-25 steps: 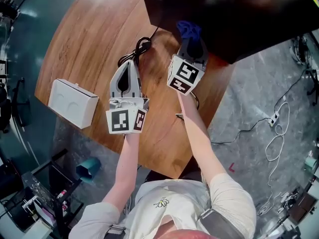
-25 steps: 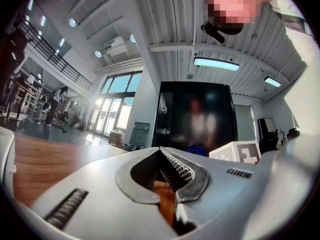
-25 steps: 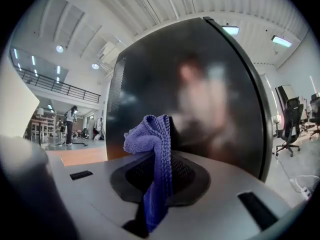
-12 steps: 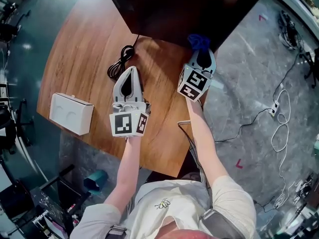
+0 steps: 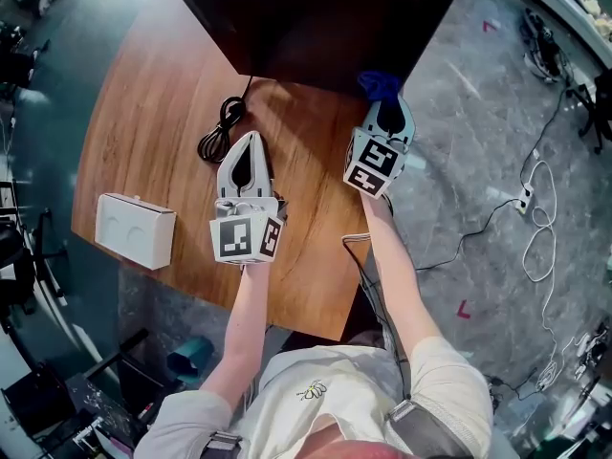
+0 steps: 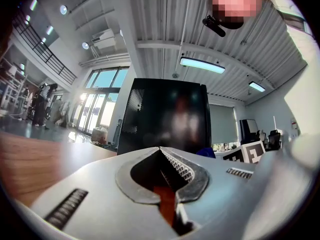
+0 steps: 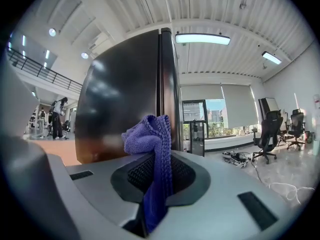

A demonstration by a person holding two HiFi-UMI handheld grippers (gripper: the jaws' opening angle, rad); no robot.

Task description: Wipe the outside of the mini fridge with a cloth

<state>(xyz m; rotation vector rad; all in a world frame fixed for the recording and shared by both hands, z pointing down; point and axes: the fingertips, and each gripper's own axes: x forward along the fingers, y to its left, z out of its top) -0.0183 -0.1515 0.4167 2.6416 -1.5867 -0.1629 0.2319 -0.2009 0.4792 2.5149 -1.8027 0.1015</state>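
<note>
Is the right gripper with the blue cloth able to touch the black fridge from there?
Probably yes. The right gripper is shut on the cloth, whose bunched end sticks out toward the mini fridge. Nothing stands between them, and the fridge's side and corner look close ahead.

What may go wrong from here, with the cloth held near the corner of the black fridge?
1. Only a small bunch of the purple knitted cloth sticks out of the right gripper, so its hard jaws might scrape the glossy black mini fridge.
2. The coiled black cable lies on the wooden table close to the shut, empty left gripper. It might snag there.
</note>
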